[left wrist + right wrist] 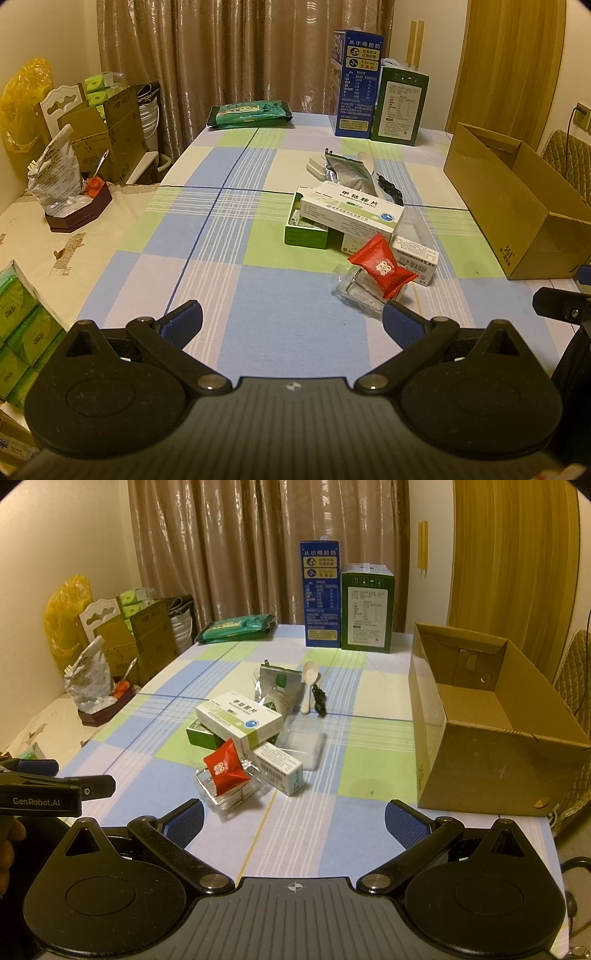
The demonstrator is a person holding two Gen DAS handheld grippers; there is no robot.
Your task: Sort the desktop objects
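Note:
A pile of small objects lies mid-table: a red candy packet [382, 266] [224, 769] on a clear plastic tray [356, 291] [227, 790], a white medicine box [352, 209] [240, 718] on a green box [306, 230] [201, 735], a small white box [415, 254] [279, 767], a silver foil pouch [349, 171] [277, 686], a white spoon [309, 686] and a black cable [319, 699]. My left gripper [291, 325] is open and empty, just short of the pile. My right gripper [294, 821] is open and empty near the front edge.
An open cardboard box [517, 206] [487, 720] stands at the table's right side. A blue carton [320, 594], a green carton [367, 609] and a green wipes pack [236, 627] stand at the far edge. Clutter and boxes [92, 140] sit left of the table.

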